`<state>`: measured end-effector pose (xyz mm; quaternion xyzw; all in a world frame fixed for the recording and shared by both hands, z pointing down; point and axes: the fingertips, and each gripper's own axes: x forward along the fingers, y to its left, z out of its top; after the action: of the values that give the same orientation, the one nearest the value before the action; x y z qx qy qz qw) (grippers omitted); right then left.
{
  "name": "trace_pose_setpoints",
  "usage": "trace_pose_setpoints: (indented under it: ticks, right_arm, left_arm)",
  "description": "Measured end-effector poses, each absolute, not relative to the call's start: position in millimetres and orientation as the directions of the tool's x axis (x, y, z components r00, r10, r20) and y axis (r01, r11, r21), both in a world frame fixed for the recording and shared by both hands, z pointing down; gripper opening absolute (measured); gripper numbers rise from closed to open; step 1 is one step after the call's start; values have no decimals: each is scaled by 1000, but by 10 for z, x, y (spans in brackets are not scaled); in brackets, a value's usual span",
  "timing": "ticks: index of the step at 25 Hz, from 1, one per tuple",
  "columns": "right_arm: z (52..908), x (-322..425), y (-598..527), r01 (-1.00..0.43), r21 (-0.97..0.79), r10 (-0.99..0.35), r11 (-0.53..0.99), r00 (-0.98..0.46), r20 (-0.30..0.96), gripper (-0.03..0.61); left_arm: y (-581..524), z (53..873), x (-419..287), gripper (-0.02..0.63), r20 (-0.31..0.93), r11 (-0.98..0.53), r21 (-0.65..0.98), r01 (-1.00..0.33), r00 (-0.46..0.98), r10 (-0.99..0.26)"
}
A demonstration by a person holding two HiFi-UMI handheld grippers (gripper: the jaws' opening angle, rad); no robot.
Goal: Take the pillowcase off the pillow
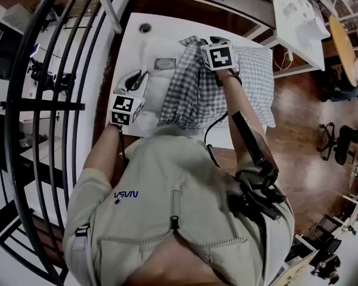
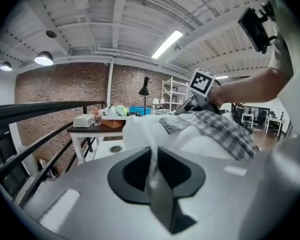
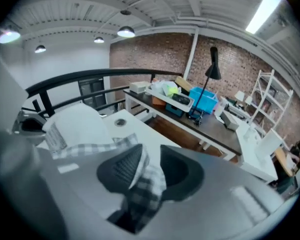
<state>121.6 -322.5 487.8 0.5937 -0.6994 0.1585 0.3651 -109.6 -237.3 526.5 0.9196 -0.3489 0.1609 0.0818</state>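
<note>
White bench, brick-walled workshop beyond. Pillow lies on the bench. Checked pillowcase covers only the pillow's right part and is bunched at mid-pillow. Left hand-held gripper, at the pillow's bare left edge, is clenched on a thin fold of the pillow. Right hand-held gripper, at the pillow's far edge, stands released, with the pillowcase slack between its jaws. Risks: the slack cloth may drop out; the thin fold may slip, letting the pillow drag along.
</note>
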Motion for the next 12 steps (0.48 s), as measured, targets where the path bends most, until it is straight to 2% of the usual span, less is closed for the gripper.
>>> trace_pose_setpoints:
  ticks: [3, 5, 7, 9, 12]
  right_arm:
    - [4476, 1049, -2916, -954, 179, -792, 243, -88, 605, 112]
    - [4287, 925, -2596, -957, 160, -829, 241, -118, 547, 112]
    - [4209, 761, -2237, -961, 129, -845, 246, -147, 514, 112]
    - [4260, 548, -1872, -961, 76, -836, 265, -190, 514, 112]
    - [4525, 233, -1302, -954, -5, -774, 299, -246, 583, 112]
  left_arm:
    - [-2348, 5082, -1257, 120, 323, -712, 31, -702, 681, -657]
    - [-2203, 4981, -1403, 121, 308, -697, 75, -713, 681, -664]
    - [-1987, 4956, -1556, 152, 313, -685, 148, -714, 690, -652]
    - [-1753, 5037, -1694, 176, 344, -664, 222, -714, 695, -632]
    - [-1370, 5313, -1762, 235, 426, -652, 303, -695, 711, -559]
